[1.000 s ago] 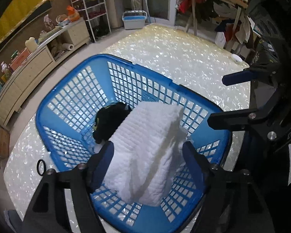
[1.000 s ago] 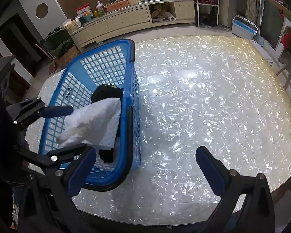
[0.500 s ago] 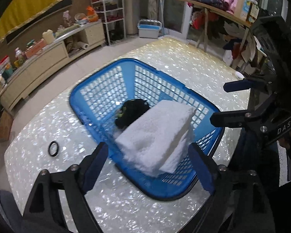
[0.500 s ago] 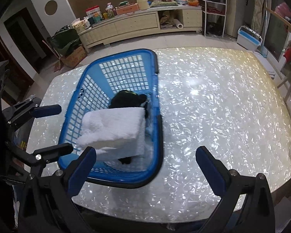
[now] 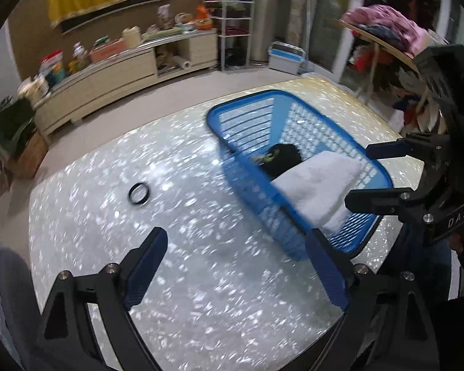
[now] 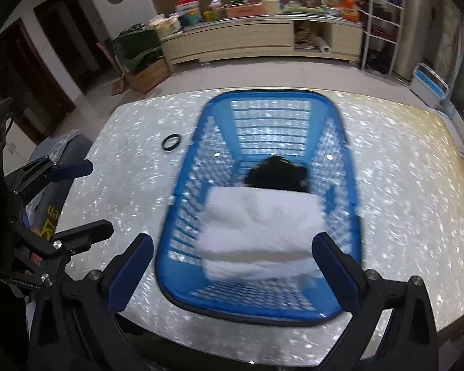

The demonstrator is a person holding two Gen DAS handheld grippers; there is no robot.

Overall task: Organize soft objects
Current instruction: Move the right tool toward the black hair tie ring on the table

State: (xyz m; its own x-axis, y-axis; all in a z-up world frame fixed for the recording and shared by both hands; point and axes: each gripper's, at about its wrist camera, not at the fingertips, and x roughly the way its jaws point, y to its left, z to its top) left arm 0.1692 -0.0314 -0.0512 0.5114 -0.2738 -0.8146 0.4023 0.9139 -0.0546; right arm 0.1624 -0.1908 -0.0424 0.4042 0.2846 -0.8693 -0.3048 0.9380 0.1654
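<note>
A blue plastic basket [image 5: 212, 120] [image 6: 272, 94] stands on the pearly table. Inside it lies a folded white towel [image 5: 318, 182] [image 6: 263, 225], with a black soft item [image 5: 284, 157] [image 6: 275, 174] behind it. My left gripper [image 5: 235, 256] hovers over bare table left of the basket; its jaws are opening and nothing is between them. It also shows at the left edge of the right wrist view as the left gripper [image 6: 83, 201]. My right gripper [image 6: 233, 256] hangs open above the basket's near end and touches nothing. The left wrist view shows this right gripper [image 5: 377, 176] beside the basket.
A black ring [image 5: 139, 194] [image 6: 171, 142] lies on the table left of the basket. A grey chair back [image 6: 62, 160] stands at the table's left edge. Beyond the table are a long low cabinet [image 6: 247, 40], a wire shelf [image 6: 383, 24] and a clothes-laden table [image 5: 386, 31].
My left gripper has drawn back and left from the basket, leaving the white towel inside, and its jaws have spread wider. The right gripper has swung round over the basket's near end.
</note>
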